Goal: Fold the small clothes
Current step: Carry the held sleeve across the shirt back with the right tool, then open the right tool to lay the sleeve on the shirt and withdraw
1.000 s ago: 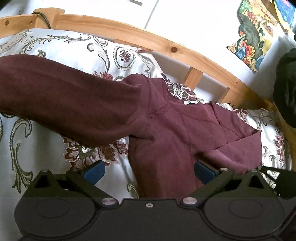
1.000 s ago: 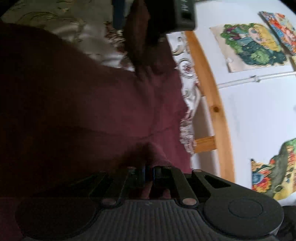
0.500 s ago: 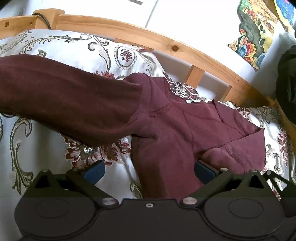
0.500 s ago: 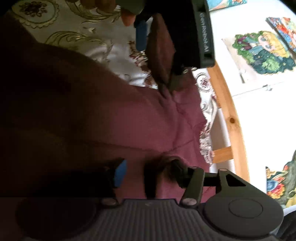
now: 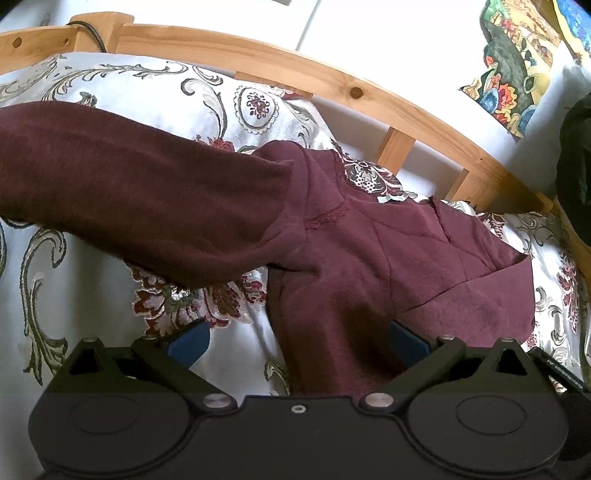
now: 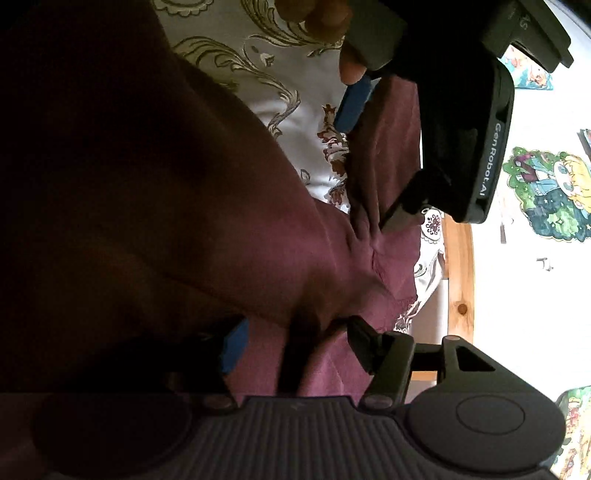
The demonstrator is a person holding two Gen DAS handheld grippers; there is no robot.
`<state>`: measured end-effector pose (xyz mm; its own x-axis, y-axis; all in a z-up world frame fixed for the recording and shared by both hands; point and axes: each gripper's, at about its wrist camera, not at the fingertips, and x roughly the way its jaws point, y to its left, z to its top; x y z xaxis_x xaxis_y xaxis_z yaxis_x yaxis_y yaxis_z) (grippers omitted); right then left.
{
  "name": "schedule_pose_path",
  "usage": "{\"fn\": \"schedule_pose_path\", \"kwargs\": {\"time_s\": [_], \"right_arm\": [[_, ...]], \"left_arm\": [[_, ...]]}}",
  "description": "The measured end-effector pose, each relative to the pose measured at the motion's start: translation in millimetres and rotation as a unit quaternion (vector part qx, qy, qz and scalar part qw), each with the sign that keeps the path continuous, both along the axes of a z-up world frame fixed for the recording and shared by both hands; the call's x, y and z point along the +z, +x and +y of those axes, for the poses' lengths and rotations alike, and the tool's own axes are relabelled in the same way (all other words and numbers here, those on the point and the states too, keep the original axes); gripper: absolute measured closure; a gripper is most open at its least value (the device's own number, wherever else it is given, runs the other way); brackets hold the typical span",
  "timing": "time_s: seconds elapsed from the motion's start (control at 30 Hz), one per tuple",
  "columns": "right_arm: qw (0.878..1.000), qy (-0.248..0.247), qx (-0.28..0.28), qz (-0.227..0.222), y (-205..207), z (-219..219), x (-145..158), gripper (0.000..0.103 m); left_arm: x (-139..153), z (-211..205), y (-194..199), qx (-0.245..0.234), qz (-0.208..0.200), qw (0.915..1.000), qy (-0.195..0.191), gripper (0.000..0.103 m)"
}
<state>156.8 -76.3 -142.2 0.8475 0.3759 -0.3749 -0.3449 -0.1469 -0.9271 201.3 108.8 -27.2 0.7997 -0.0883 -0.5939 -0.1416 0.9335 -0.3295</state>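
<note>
A maroon long-sleeved top [image 5: 351, 258] lies on a patterned bedspread [image 5: 74, 302], with one sleeve [image 5: 129, 192] stretched out to the left. My left gripper [image 5: 297, 341] stands wide open. The hem end of the top runs between its blue pads [image 5: 188, 341], with bedspread showing beside the left pad. In the right wrist view the top [image 6: 221, 240] fills the left side. My right gripper [image 6: 299, 347] has its jaws opening, and a raised fold of the cloth sits loosely between them. The left gripper [image 6: 369, 166] hangs just beyond, over the cloth.
A curved wooden bed rail [image 5: 258, 62] borders the far side of the bedspread, with a white wall and colourful stickers [image 5: 517, 66] behind it. A dark bundle [image 5: 576, 177] sits at the right edge. A person's fingers [image 6: 332, 22] grip the left tool.
My right gripper went from shut on a fold of the top to open, and it rolled and shifted slightly. The near corner of the top settled a little. The left gripper stayed put.
</note>
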Motion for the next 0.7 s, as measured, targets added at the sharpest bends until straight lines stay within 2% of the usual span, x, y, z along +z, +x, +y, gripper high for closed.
{"fn": "schedule_pose_path", "kwargs": {"time_s": [0.1,0.13,0.17,0.2,0.3,0.4,0.47,0.53,0.63,0.7], "right_arm": [[0.998,0.045,-0.034,0.021,4.1,-7.4,13.0,0.029],[0.995,0.077,-0.059,0.031,7.5,-14.0,21.7,0.022],[0.989,0.111,-0.085,0.043,11.8,-22.0,30.5,0.016],[0.98,0.151,-0.119,0.057,18.4,-32.1,40.6,0.015],[0.926,0.28,-0.235,0.091,46.3,-77.8,71.2,0.015],[0.858,0.383,-0.325,0.109,75.5,-128.9,92.3,0.023],[0.809,0.436,-0.371,0.13,93.4,-159.5,101.0,0.036],[0.782,0.453,-0.409,0.129,108.2,-179.8,101.0,0.047],[0.768,0.458,-0.425,0.138,123.8,-198.6,100.7,0.054],[0.737,0.499,-0.423,0.172,134.3,-212.1,107.3,0.054]], "left_arm": [[-0.6,0.3,0.8,-0.003,0.002,1.0,-0.002,0.001],[-0.6,0.4,1.0,-0.005,-0.001,1.0,-0.004,0.001],[-0.7,0.1,0.7,-0.01,-0.006,0.9999,-0.006,0.001],[-1.0,-0.7,0.7,-0.016,-0.014,0.9997,-0.007,0.001],[-2.6,-9.9,4.1,-0.036,-0.041,0.9985,0.007,0.001],[-8.4,-23.4,13.2,-0.058,-0.058,0.9962,0.029,0.001],[-15.3,-31.5,18.3,-0.077,-0.058,0.9943,0.045,0.001],[-23.9,-36.2,20.4,-0.09,-0.049,0.9926,0.064,0.001],[-36.7,-37.2,21.4,-0.094,-0.03,0.9923,0.075,0.001],[-42.1,-37.8,22.3,-0.1,-0.021,0.9916,0.08,0.001]]}}
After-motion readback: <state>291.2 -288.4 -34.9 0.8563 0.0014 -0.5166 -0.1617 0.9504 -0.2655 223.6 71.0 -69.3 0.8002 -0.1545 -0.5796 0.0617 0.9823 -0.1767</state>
